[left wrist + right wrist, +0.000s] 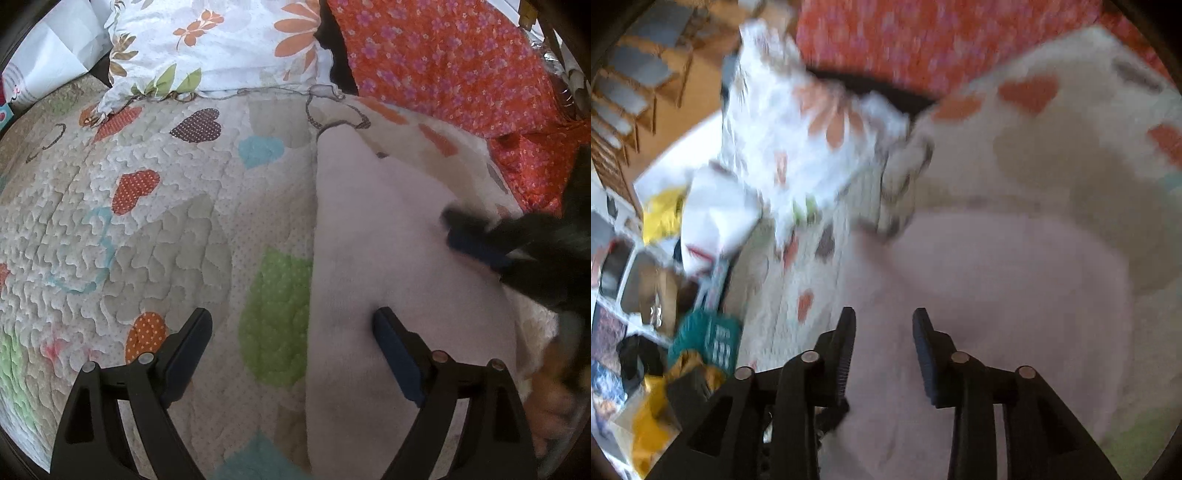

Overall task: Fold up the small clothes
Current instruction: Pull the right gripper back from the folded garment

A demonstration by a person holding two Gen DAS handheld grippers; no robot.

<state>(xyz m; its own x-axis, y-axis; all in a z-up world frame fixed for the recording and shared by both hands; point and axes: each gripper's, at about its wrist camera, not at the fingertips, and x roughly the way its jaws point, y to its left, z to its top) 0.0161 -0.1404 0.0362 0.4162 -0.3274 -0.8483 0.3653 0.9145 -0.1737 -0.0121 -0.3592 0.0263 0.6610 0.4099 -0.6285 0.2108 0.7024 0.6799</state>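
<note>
My left tongs [291, 325]: spread wide, astride the left edge of the pale pink garment [388, 258], gripping nothing | my right tongs [884, 321]: parted over the garment, nothing pinched | garment: flat on the heart-patterned quilt [147, 221] of the bed, near the floral pillow [221, 40].

The right gripper [883, 321] hangs at bottom centre over a pale pink cloth [997, 280], jaws apart with nothing between them. The heart-patterned quilt [1052, 155] fills the right; a flowered pillow [812, 140] blurs upper left.
</note>
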